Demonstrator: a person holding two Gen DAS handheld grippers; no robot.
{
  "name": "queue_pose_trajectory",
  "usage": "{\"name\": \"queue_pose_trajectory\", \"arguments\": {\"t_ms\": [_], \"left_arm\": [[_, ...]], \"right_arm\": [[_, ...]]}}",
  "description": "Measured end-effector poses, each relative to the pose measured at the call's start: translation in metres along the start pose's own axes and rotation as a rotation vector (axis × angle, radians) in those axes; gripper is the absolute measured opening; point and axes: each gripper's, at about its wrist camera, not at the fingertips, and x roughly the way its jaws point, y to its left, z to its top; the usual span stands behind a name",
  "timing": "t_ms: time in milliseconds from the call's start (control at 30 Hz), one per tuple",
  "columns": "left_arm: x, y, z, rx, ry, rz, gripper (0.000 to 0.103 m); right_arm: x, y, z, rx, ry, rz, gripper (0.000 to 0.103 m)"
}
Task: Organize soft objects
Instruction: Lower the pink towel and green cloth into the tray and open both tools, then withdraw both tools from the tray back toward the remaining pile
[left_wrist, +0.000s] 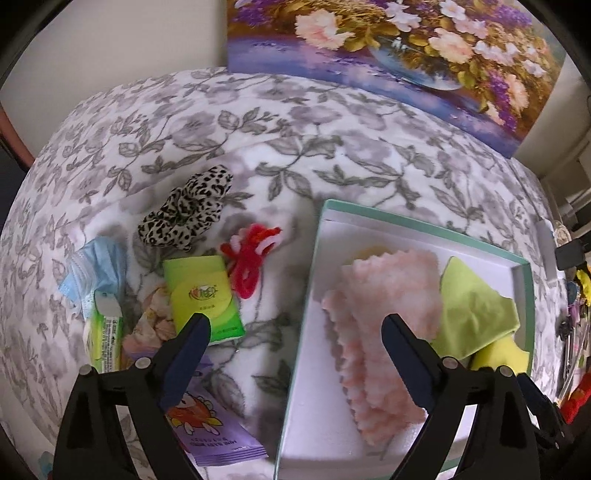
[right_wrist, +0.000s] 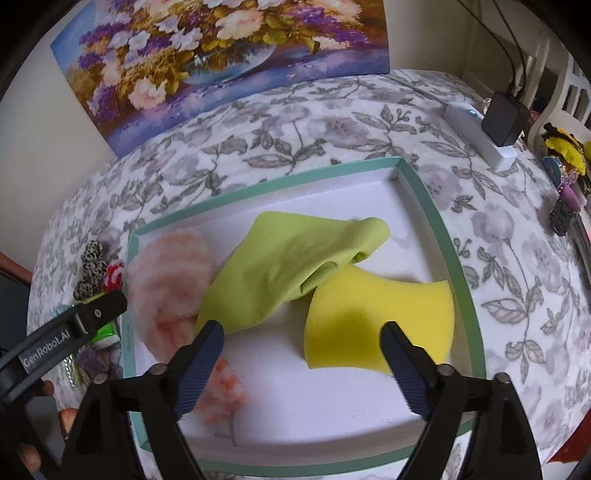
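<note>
Both tongs gape wide, gripping nothing: left tongs over the box edge, right tongs above the sponge and green cloth.

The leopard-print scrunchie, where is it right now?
In the left wrist view the leopard-print scrunchie lies on the floral blanket, left of the box, beside the red yarn bundle.

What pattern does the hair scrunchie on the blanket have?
The scrunchie has a black-and-white leopard print, best seen in the left wrist view.
</note>
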Motion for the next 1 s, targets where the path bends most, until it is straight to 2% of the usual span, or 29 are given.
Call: {"name": "queue_pose_trajectory", "arguments": {"t_ms": [33, 200, 700, 800, 900, 1000], "left_arm": [[0.002, 0.001, 0.0, -0.005, 0.005, 0.003, 0.094], [0.005, 0.006, -0.001, -0.016, 0.011, 0.043, 0.095], [-0.01, 0.022, 0.003, -0.046, -0.061, 0.049, 0.096], [-0.019, 0.033, 0.004, -0.059, -0.086, 0.049, 0.096], [-0.025, 0.05, 0.004, -0.087, -0.091, 0.097, 0.096], [-0.031, 0.069, 0.002, -0.115, -0.087, 0.109, 0.096]], "right_arm": [[0.001, 0.001, 0.0, -0.003, 0.001, 0.002, 0.103], [0.001, 0.002, -0.002, -0.018, -0.013, -0.007, 0.103], [-0.005, 0.006, 0.001, -0.012, -0.021, 0.006, 0.103], [-0.009, 0.015, -0.002, -0.022, -0.026, 0.023, 0.103], [-0.014, 0.031, -0.004, -0.047, -0.036, 0.033, 0.103], [-0.018, 0.054, -0.008, -0.089, -0.039, 0.071, 0.103]]}}
